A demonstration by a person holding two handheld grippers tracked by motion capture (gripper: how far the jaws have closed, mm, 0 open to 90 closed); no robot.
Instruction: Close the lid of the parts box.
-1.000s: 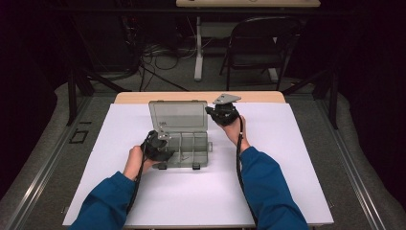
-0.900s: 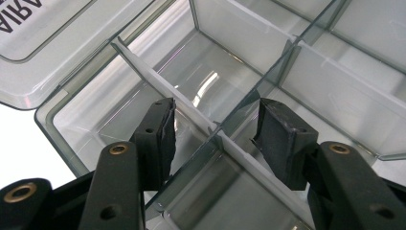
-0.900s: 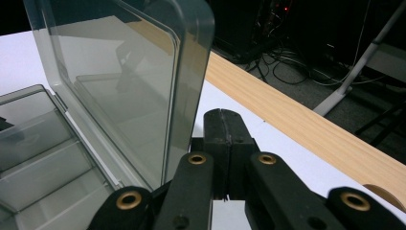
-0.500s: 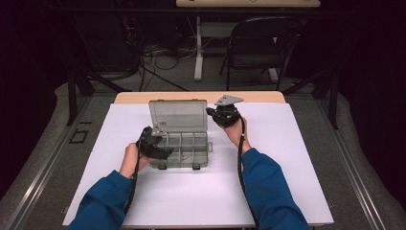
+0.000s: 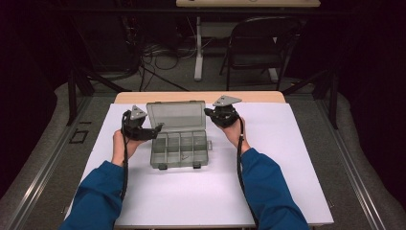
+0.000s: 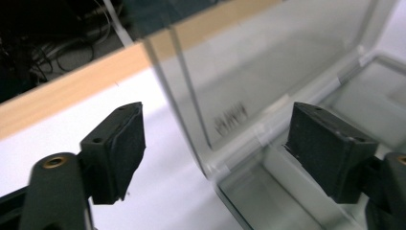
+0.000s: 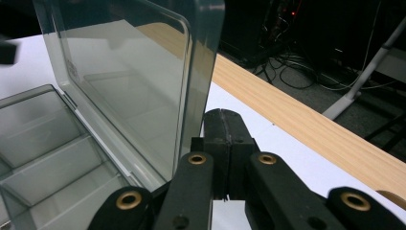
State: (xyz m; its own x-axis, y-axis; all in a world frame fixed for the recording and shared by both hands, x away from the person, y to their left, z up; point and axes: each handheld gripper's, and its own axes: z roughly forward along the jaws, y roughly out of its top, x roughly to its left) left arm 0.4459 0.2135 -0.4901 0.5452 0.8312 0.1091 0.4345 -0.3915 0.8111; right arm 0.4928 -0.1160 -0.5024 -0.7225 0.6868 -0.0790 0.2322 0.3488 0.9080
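Now the left hand-held gripper (image 5: 155,128), jaws just opened, flanks the organizer box's lid (image 5: 176,115).

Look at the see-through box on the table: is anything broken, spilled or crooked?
Nothing stands out. The clear compartment box sits squarely on the white table, its lid propped open and whole. Something small and dark lies in one compartment, too small to identify. Nothing has spilled around the box.

organizer box (image 5: 179,148) | clear grey plastic, divided compartments | lid (image 5: 176,116) open, upright | on white table
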